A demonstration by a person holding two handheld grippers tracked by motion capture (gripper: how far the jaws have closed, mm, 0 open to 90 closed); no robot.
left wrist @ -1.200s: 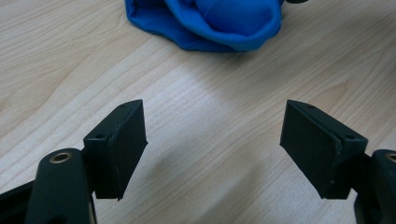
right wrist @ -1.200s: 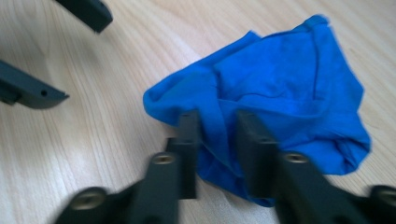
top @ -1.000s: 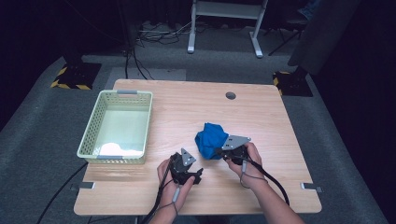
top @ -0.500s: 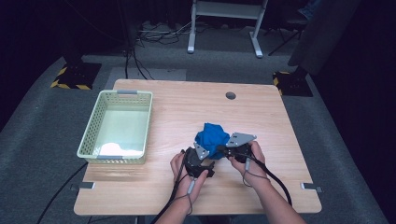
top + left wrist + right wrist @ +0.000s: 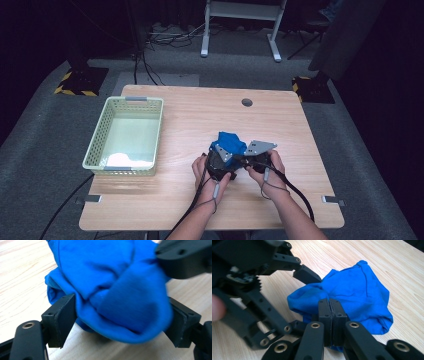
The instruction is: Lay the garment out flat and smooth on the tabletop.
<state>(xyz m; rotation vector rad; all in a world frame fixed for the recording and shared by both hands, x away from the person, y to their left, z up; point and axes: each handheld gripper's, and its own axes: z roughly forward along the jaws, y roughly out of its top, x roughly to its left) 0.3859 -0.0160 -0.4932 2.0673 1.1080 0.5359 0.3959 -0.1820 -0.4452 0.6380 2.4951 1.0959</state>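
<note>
Two tongs on one blue cloth [image 5: 227,142] right now, so here's how it sits. My right tongs [image 5: 329,312] are clenched flat, pads pressed together, and they look to have a fold of the near edge pinched between them, low centre of the right gripper view. My left tongs [image 5: 117,322] are spread wide, one pad on each side of the wad, the fabric bulging between them; the pads sit right at the fabric but I can't tell if they press on it, so I'd call them released. In the high view the cloth is a crumpled lump a bit right of centre and toward the bottom of the frame, lying just above both hands, with the left tongs [image 5: 220,162] at its lower left and the right tongs [image 5: 252,157] at its lower right. No real long axis I can make out, it's bunched up. The bit that matters: the wad lies straight ahead of the left tongs and already inside their gap, so that hand is the nearer one and I reckon closing is all it needs. Worth watching that the two tongs, nearly touching, don't foul each other. The surface [image 5: 190,107] is light wood with a round hole [image 5: 246,102] near its upper edge, and a pale green basket [image 5: 97,145] stands at the left, well apart from the cloth. Around it there's grey carpet, dark room, cables and a white frame's legs [image 5: 240,30] at the top.
</note>
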